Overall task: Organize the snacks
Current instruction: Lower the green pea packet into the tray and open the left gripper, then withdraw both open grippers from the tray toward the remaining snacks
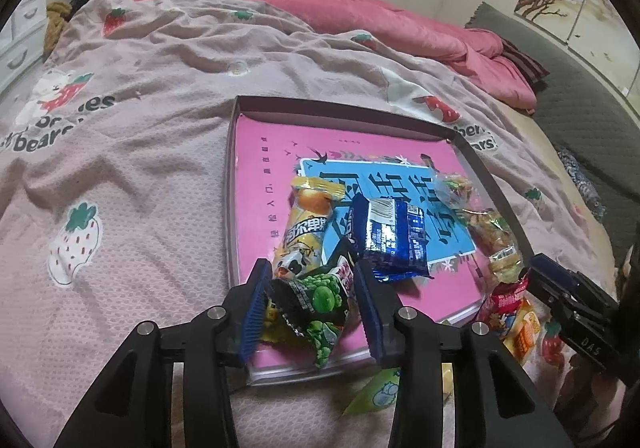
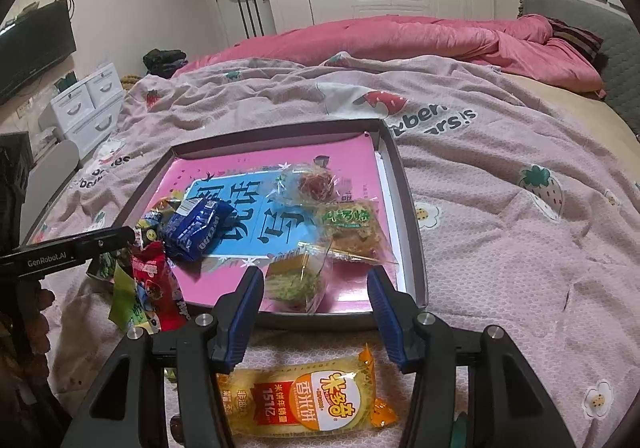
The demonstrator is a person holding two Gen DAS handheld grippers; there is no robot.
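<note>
Broadly, a bed covered by a pale pink strawberry-print blanket (image 2: pixel 500 184) carries a shallow grey cardboard box tray (image 2: pixel 414 244) lined with a bright pink and blue printed sheet (image 2: pixel 240 226). Inside the tray lie a blue foil biscuit packet (image 2: pixel 196 228), a yellow snack packet with a cow print (image 1: pixel 308 224), a clear-wrapped flat cracker with a green label (image 2: pixel 352 232), and a clear-wrapped square cake (image 2: pixel 298 280) near the front wall. Outside, on the blanket, a yellow-orange rice cracker packet (image 2: pixel 308 396) lies below the right hand-held gripper (image 2: pixel 316 296), whose 2 blue-padded jaws stand apart with nothing clamped. A red snack packet (image 2: pixel 156 288) leans at the tray's near left corner. The left hand-held gripper (image 1: pixel 310 304) has its jaws apart around a black and green pea snack packet (image 1: pixel 316 304); the pads look clear of the wrapper.
</note>
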